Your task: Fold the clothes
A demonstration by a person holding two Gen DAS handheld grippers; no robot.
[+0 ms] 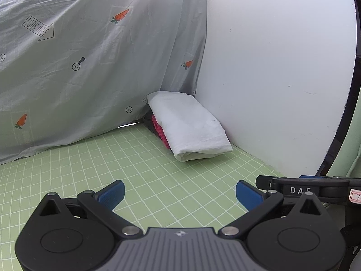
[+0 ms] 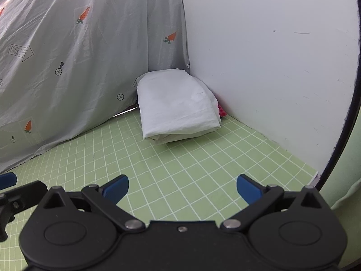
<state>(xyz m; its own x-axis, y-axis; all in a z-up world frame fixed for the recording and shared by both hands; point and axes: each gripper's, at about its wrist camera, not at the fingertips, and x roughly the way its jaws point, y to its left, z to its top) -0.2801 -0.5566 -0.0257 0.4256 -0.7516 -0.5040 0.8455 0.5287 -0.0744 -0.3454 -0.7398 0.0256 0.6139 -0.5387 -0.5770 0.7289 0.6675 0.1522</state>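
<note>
A folded white garment (image 1: 188,125) lies on top of a folded red and black garment (image 1: 158,128) in the far corner of the green grid mat (image 1: 140,171). It also shows in the right wrist view (image 2: 176,106), with a bit of the red garment (image 2: 221,110) at its right edge. My left gripper (image 1: 180,194) is open and empty, low over the mat, well short of the stack. My right gripper (image 2: 182,188) is open and empty too, beside the left one. The right gripper's body (image 1: 309,188) shows at the right of the left wrist view.
A grey sheet with carrot prints (image 1: 79,67) hangs along the back and left, reaching the mat. A white wall (image 1: 282,67) bounds the right side. The mat's right edge (image 2: 315,174) lies by a dark curved frame.
</note>
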